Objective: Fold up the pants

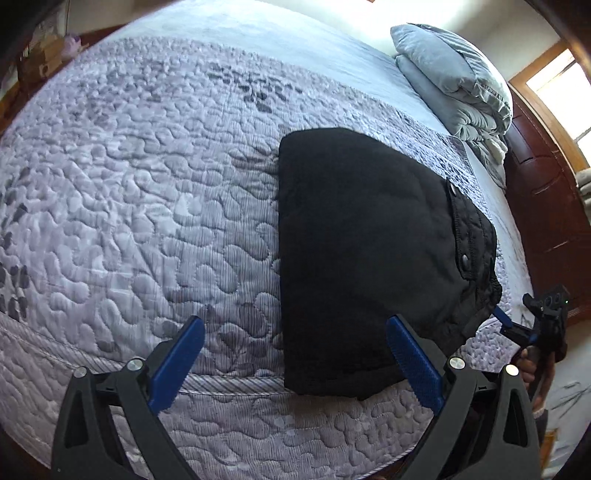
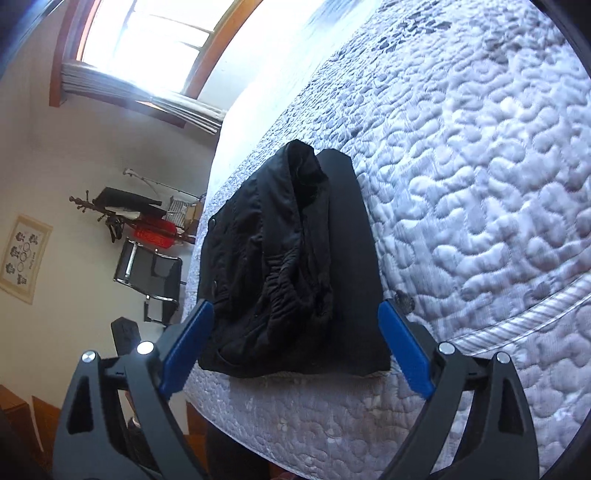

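The black pants lie folded into a thick rectangle on the quilted grey bedspread, near the bed's front edge. Their waistband with snap buttons faces right. My left gripper hovers open above the quilt, its right finger over the pants' near left edge. In the right wrist view the pants show a bunched, puffed-up waistband on top. My right gripper stands open, its blue fingers flanking the pants' near end without pressing on it. That same right gripper shows beside the waistband corner.
Stacked grey pillows sit at the far right of the bed, by dark wooden furniture. Beyond the bed's edge stand a black chair and a coat rack with red cloth under a bright window.
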`<action>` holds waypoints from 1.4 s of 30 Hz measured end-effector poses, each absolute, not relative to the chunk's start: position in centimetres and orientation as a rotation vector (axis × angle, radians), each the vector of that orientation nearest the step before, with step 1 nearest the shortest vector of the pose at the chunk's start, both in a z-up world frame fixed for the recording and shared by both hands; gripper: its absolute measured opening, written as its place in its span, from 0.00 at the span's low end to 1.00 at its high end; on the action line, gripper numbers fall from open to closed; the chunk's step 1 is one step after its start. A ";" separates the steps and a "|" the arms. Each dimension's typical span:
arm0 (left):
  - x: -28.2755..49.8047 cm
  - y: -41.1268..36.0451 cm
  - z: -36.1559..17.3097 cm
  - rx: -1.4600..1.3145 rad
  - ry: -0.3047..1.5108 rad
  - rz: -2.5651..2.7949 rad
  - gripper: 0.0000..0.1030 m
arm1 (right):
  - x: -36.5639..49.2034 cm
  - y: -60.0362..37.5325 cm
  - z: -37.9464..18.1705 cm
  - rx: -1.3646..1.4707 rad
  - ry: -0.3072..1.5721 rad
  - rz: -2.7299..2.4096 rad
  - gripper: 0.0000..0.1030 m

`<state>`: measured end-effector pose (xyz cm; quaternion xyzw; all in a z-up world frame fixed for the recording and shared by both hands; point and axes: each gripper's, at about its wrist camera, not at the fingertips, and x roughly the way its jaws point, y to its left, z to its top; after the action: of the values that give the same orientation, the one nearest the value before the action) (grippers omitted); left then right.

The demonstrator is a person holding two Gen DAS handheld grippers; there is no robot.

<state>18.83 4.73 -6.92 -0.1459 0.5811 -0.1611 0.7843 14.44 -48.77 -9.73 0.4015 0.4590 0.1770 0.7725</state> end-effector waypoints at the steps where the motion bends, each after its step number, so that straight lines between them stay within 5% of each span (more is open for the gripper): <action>1: 19.5 4.9 -7.8 -0.353 1.294 -0.356 0.96 | 14.6 -48.9 -9.6 0.863 1.001 0.383 0.88; 14: 23.1 2.5 -13.3 -0.629 1.487 -0.586 0.96 | 17.1 -49.2 -11.4 0.869 1.065 0.402 0.88; 42: 25.7 -1.7 -14.9 -0.838 1.557 -0.728 0.96 | 18.9 -46.8 -16.2 0.940 1.126 0.606 0.98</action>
<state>25.65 -1.66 -14.92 -0.3582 0.6650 -0.3111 0.5768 18.95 -46.81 -16.17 0.4223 0.5058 0.2724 0.7012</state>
